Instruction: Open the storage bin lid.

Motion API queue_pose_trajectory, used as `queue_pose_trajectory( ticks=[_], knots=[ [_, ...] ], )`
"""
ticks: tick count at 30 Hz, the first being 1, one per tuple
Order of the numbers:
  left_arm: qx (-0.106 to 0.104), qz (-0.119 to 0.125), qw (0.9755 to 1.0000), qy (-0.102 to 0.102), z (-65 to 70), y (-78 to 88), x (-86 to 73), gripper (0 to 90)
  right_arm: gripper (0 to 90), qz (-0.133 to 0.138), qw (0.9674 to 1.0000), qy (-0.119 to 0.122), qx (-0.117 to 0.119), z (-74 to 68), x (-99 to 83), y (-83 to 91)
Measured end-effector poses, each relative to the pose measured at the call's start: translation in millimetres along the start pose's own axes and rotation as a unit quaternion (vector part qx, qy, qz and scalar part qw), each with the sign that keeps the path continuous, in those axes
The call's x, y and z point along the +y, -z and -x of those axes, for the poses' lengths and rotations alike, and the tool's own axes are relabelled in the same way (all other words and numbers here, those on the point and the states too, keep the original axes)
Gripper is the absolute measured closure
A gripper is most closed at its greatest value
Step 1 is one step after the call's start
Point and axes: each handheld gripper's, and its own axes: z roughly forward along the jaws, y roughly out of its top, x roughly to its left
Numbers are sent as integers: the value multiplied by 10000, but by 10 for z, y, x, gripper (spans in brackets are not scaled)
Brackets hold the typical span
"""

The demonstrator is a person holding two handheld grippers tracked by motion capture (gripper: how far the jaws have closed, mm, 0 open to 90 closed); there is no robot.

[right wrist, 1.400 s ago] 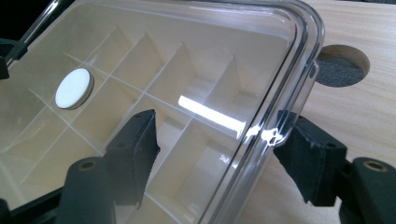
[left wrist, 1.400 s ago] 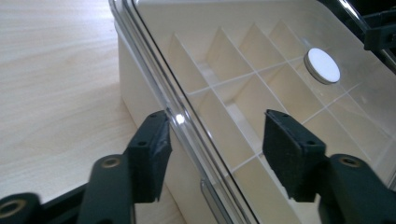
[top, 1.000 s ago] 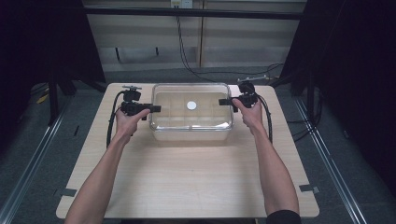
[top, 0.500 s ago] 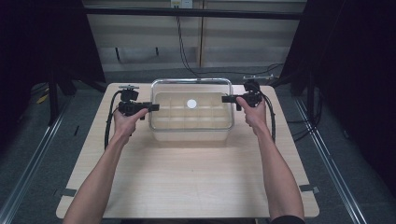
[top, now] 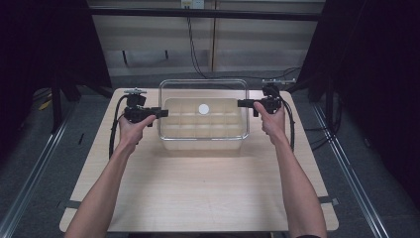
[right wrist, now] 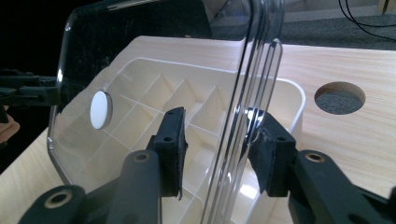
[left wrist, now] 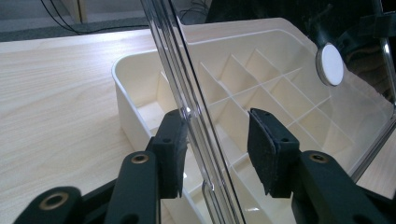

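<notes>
Since the earlier frame, both sets of jaws have been closing around the clear lid (top: 203, 106), and I see its far edge raised higher off the box (top: 203, 136).

Left gripper (top: 159, 113): in the left gripper view its black, matte pads straddle the ribbed edge of the glossy, transparent lid (left wrist: 196, 107). One pad touches the rim; the other stands apart from it, so I read no firm grip here.

Right gripper (top: 243, 103): in the right gripper view the lid's rounded, ridged edge (right wrist: 252, 70) passes between the jaws. One pad sits against the rim; the other is clear of it.

Beyond the jaws lies the cream plastic box (left wrist: 140, 88), rectangular with rounded corners and thin partition walls forming a grid of compartments. A white round disc (left wrist: 330, 64) is fixed to the lid's centre. The box rests toward the far side of the pale wood-grain table (top: 198, 193), between my two hands. A round hole (right wrist: 339, 98) is cut in the tabletop beside the box.
</notes>
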Motion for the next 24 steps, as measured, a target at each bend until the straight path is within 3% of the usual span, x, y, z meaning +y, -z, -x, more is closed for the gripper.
queue_pose_trajectory(
  ticks=[24],
  knots=[
    [-204,179,9995,-143,84,206,16,668,670,101,9998,-79,153,-150,2,262]
  ],
)
